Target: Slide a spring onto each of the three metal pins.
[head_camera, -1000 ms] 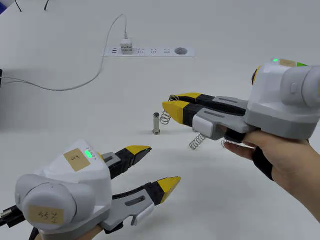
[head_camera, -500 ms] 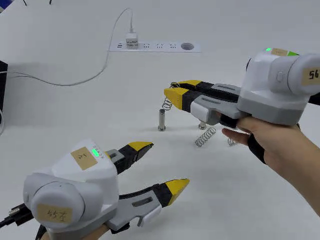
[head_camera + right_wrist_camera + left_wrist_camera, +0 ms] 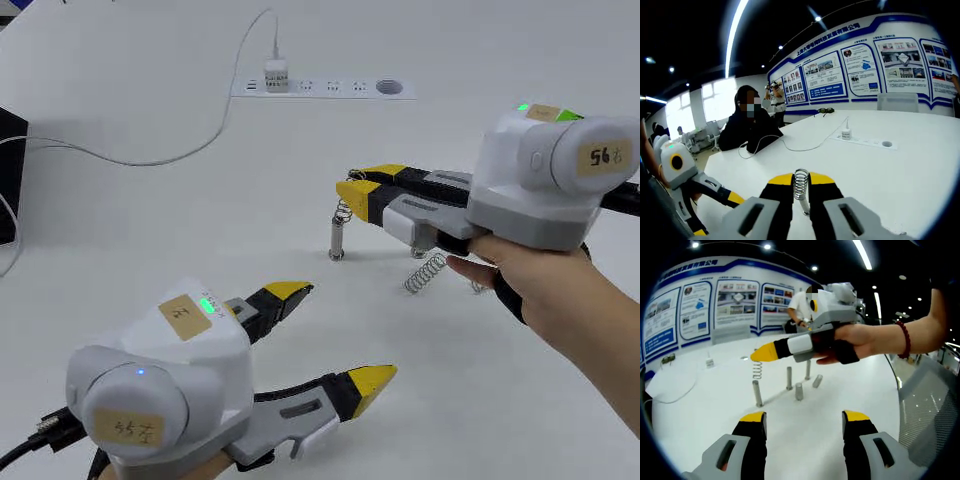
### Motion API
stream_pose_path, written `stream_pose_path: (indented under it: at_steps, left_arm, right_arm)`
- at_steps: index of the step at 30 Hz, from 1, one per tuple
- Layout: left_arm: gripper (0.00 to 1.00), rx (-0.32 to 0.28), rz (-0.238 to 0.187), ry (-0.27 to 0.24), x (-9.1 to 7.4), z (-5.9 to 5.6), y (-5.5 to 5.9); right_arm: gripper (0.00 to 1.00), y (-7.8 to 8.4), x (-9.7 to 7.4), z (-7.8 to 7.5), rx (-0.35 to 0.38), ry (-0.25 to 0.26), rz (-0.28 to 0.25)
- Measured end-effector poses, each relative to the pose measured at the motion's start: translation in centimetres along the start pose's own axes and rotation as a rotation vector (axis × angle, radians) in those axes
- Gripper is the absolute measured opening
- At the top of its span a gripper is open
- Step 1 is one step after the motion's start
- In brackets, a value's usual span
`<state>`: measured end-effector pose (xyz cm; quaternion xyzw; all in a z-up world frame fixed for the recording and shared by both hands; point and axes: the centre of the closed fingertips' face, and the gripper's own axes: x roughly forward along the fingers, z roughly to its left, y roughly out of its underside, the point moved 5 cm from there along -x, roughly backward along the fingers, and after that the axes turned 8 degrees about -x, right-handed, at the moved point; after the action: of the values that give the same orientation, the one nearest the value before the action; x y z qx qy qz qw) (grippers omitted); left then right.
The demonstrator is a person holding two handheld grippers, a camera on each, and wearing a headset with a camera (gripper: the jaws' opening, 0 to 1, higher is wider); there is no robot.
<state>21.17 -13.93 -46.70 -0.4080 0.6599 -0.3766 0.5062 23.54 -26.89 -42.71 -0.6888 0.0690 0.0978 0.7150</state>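
My right gripper (image 3: 352, 194) is shut on a small steel spring (image 3: 343, 212), which hangs upright just above the top of a metal pin (image 3: 337, 241). From behind the jaws, the spring (image 3: 800, 187) sits between the yellow tips of the right gripper (image 3: 800, 178), with the pin (image 3: 804, 206) directly below. Seen from the left gripper, the spring (image 3: 757, 370) hovers over the nearest pin (image 3: 757, 393), and two more pins (image 3: 789, 377) stand behind it. A loose spring (image 3: 427, 270) lies under the right gripper's body. My left gripper (image 3: 334, 335) is open and empty, nearer me.
A white power strip (image 3: 320, 88) with a plugged charger and cable lies at the far side of the table. A black object (image 3: 10, 175) sits at the left edge. A seated person (image 3: 747, 127) is beyond the table's far side.
The right gripper has carried the spring from beside the pin to right over its top. The left gripper has stayed open in much the same place.
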Motion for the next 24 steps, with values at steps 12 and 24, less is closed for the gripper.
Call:
stream_pose_path:
  at_steps: [12, 24]
  left_arm:
    - [0.64, -0.042, 0.002, -0.004, 0.0, 0.0, 0.3]
    - [0.65, -0.068, -0.005, -0.024, -0.2, 0.6, 0.1]
  right_arm:
    - [0.12, 0.8, 0.6, 0.0, -0.012, -0.007, 0.024]
    - [0.12, 1.4, 1.1, 0.6, -0.069, -0.017, 0.058]
